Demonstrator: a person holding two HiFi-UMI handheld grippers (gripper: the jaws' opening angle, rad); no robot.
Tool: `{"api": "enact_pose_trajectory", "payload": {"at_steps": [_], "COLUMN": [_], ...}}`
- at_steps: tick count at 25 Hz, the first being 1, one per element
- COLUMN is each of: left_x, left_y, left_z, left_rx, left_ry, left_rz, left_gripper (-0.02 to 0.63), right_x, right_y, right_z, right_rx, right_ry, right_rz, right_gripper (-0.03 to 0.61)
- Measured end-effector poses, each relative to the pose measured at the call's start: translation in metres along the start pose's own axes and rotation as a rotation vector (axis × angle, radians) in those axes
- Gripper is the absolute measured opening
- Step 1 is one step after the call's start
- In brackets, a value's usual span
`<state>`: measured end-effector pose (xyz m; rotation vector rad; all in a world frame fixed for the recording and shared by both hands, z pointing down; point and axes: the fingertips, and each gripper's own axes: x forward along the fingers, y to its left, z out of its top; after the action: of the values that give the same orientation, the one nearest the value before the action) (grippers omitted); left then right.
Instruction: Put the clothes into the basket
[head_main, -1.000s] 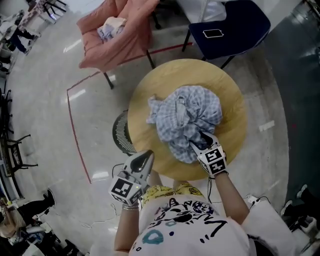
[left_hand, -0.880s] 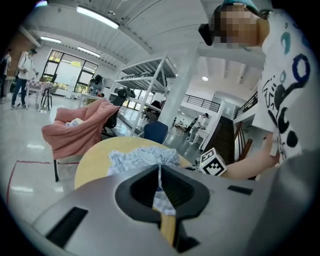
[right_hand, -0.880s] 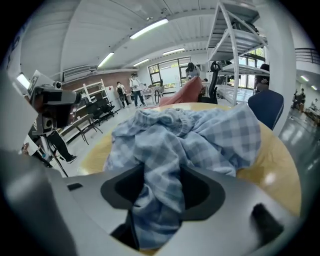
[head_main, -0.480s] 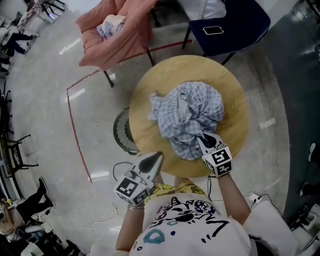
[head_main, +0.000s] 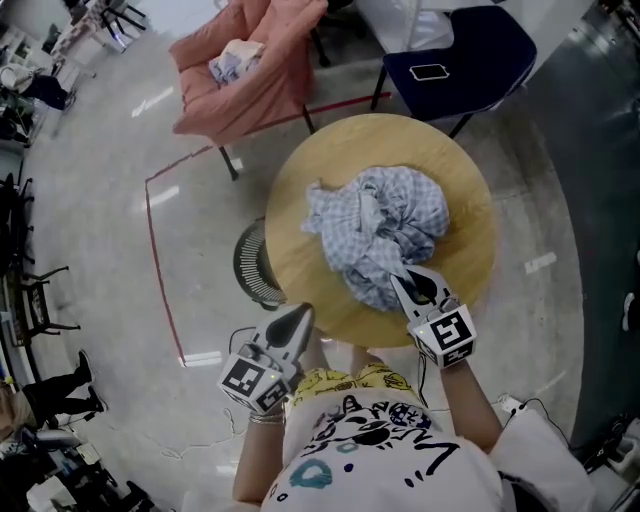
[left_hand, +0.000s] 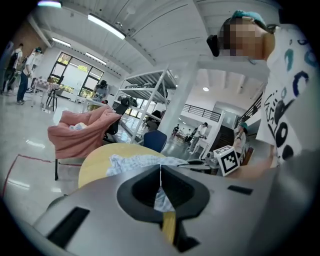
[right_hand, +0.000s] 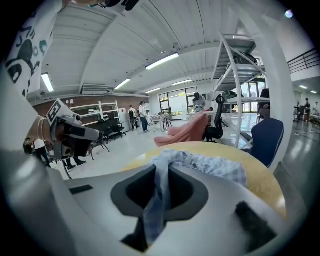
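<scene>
A crumpled blue-and-white checked garment lies heaped in the middle of the round wooden table. My right gripper is at the heap's near edge, shut on a fold of it. In the right gripper view a strip of the garment runs between the pads and the heap trails beyond. My left gripper hovers at the table's near left edge, shut and holding nothing. A dark wire basket stands on the floor, partly hidden under the table's left side.
A pink armchair with a small bundle of cloth stands at the back left. A dark blue chair with a phone on it is behind the table. Red tape marks the floor on the left.
My right gripper has shut on a fold of the garment and risen with it, toward the person. The left gripper has shifted a little up and sideways, still shut.
</scene>
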<state>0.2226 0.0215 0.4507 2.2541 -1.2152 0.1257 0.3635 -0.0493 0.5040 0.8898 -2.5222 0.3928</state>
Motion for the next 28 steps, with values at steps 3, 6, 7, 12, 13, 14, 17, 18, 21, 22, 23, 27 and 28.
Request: {"api": "enact_pose_trajectory", "payload": {"at_steps": [3,6,7,12,13,14,17,18,21,22,23,27,28], "left_x": [-0.03,-0.057,-0.063,-0.089,-0.09,-0.092,-0.101,-0.108,-0.136,-0.146,-0.155,-0.179,-0.184], "left_y": [-0.009,-0.005,-0.001,0.014,0.019,0.024,0.032,0.032,0.034,0.037,0.041,0.048,0.048], "left_z": [-0.006,-0.01,-0.012,-0.003,0.002,0.007,0.022,0.026,0.033,0.033,0.033,0.032,0.032], "left_rx": [0.026,0.038,0.037,0.071,0.079,0.083,0.096,0.112,0.167,0.183,0.198,0.232,0.221], "left_ry": [-0.014,-0.034,-0.04,-0.065,-0.077,-0.092,-0.127,-0.132,-0.134,-0.129,-0.122,-0.121,-0.137], "left_rz": [0.053,0.123,0.14,0.187,0.195,0.201,0.193,0.186,0.183,0.192,0.206,0.223,0.214], "left_gripper": [0.015,0.015,0.015,0.015,0.015,0.015,0.015,0.015,0.015,0.015,0.015,0.015,0.015], "right_x": [-0.023,-0.036,-0.037,-0.049,-0.05,-0.051,-0.048,-0.048,-0.047,-0.045,-0.041,-0.029,-0.027], "right_y": [0.018,0.03,0.032,0.048,0.05,0.051,0.062,0.069,0.097,0.108,0.118,0.158,0.165], "right_z": [0.004,0.004,0.003,0.002,0.006,0.009,0.017,0.021,0.035,0.039,0.043,0.06,0.063], "right_rx": [0.005,0.023,0.025,0.026,0.023,0.017,-0.025,-0.034,-0.031,-0.038,-0.051,-0.099,-0.102], "right_ry": [-0.041,-0.081,-0.087,-0.108,-0.117,-0.123,-0.12,-0.121,-0.14,-0.144,-0.146,-0.161,-0.166], "right_rz": [0.019,0.048,0.055,0.065,0.067,0.068,0.052,0.045,0.036,0.04,0.05,0.106,0.114], "right_gripper": [0.058,0.058,0.058,0.058,0.058,0.058,0.058,0.058,0.058,0.058,0.058,0.058,0.058]}}
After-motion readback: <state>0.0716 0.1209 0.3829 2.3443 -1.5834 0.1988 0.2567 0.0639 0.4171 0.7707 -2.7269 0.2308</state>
